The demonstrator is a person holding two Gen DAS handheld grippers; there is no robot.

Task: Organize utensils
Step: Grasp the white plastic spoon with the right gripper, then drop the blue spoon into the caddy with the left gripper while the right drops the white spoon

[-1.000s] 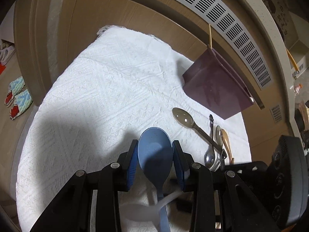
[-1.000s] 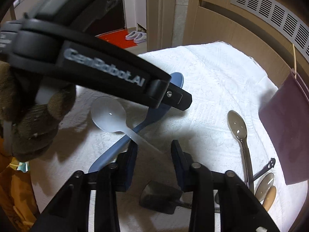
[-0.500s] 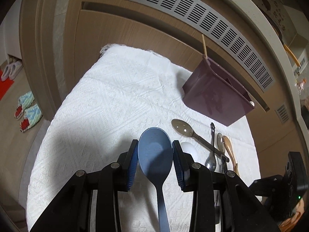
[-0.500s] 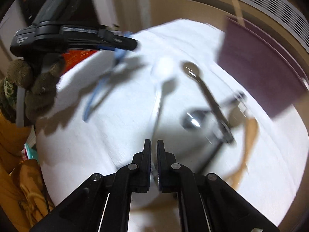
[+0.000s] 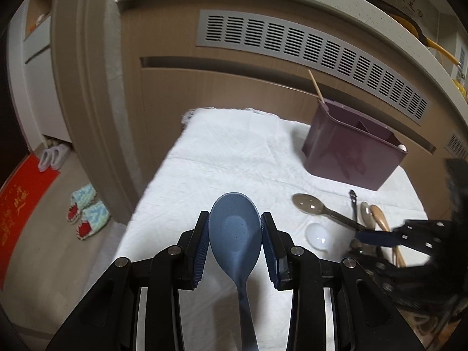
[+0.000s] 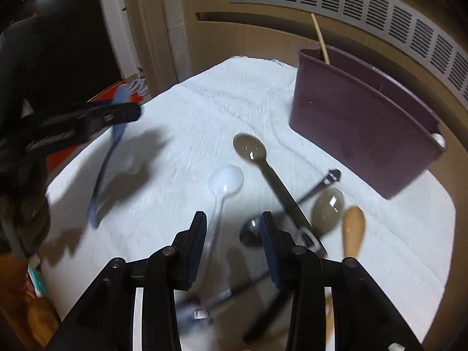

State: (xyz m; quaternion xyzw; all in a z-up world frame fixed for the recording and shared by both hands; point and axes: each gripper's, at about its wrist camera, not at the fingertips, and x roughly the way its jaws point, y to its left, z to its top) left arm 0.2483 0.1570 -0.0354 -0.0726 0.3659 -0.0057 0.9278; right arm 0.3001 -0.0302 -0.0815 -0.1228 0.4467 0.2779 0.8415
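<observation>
White-clothed worktop (image 5: 234,158), left gripper (image 5: 235,244) clamped on the blue spoon (image 5: 235,231) at lower centre, right gripper (image 6: 232,244) opening over the clear spoon (image 6: 225,180), next stop the maroon caddy (image 5: 351,158) upper right.

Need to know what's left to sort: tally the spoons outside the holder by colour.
blue spoon: 1
white spoon: 1
grey spoons: 2
metal spoon: 1
wooden spoon: 1
Total: 6
The blurred pieces at the bottom edge are not counted.
</observation>
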